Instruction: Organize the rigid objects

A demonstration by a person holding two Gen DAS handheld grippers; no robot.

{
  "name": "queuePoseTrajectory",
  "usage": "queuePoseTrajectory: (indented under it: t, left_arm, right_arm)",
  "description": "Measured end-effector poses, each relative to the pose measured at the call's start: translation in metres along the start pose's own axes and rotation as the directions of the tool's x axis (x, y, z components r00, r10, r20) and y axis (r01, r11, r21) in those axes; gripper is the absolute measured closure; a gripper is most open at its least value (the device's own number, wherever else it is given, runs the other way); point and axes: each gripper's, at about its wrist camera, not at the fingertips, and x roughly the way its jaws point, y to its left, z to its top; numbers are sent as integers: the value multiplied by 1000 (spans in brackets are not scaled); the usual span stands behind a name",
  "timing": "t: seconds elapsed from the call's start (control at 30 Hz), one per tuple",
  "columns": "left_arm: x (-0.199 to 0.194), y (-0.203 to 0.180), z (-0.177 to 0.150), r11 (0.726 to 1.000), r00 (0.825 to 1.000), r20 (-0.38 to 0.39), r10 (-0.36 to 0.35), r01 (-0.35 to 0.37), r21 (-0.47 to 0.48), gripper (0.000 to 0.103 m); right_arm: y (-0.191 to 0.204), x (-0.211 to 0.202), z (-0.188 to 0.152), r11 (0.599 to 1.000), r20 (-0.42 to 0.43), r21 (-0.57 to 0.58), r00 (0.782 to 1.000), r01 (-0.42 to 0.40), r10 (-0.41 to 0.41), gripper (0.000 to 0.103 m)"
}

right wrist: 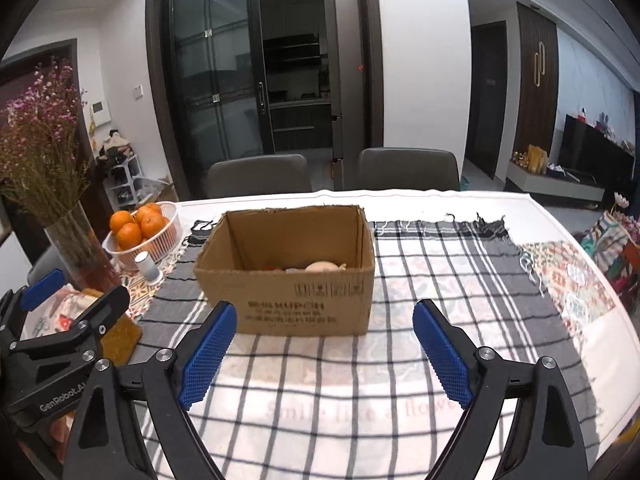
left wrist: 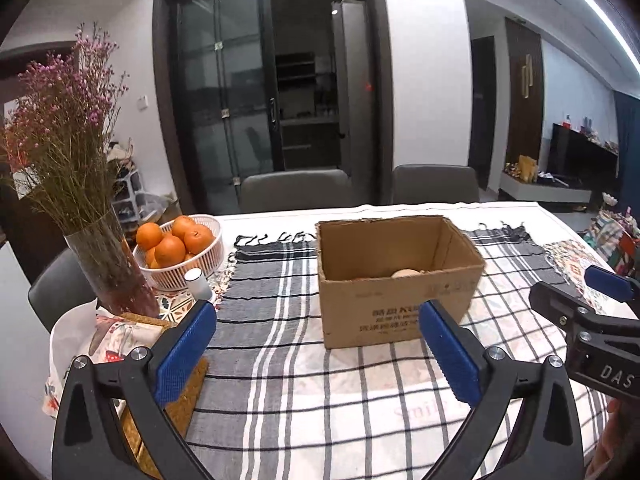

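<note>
An open cardboard box (left wrist: 396,300) stands on the checked cloth in the middle of the table; it also shows in the right wrist view (right wrist: 296,304). A beige rounded object (right wrist: 322,267) and other small items lie inside it, mostly hidden by the front wall. My left gripper (left wrist: 320,344) is open and empty, held above the cloth in front of the box. My right gripper (right wrist: 324,344) is open and empty, also in front of the box. The right gripper shows at the right edge of the left wrist view (left wrist: 580,296).
A white basket of oranges (left wrist: 180,248), a glass vase of dried flowers (left wrist: 108,264), a small white-capped bottle (left wrist: 198,284) and a cork mat (left wrist: 180,384) stand at the left. Two grey chairs (left wrist: 296,190) are behind the table. The table edge curves at the right.
</note>
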Motion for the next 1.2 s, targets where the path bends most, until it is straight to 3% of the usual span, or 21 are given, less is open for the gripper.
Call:
queuePoseTrajectory:
  t: [0.53, 1.2]
  left_arm:
    - [-64, -5, -27, 1000, 995, 104, -2, 5, -27, 0]
    - [-76, -2, -29, 999, 992, 127, 1, 5, -42, 0]
  right_arm:
    - [-3, -66, -45, 1000, 86, 5, 996, 1, -2, 12]
    - [-2, -89, -48, 1000, 128, 2, 991, 27, -27, 12]
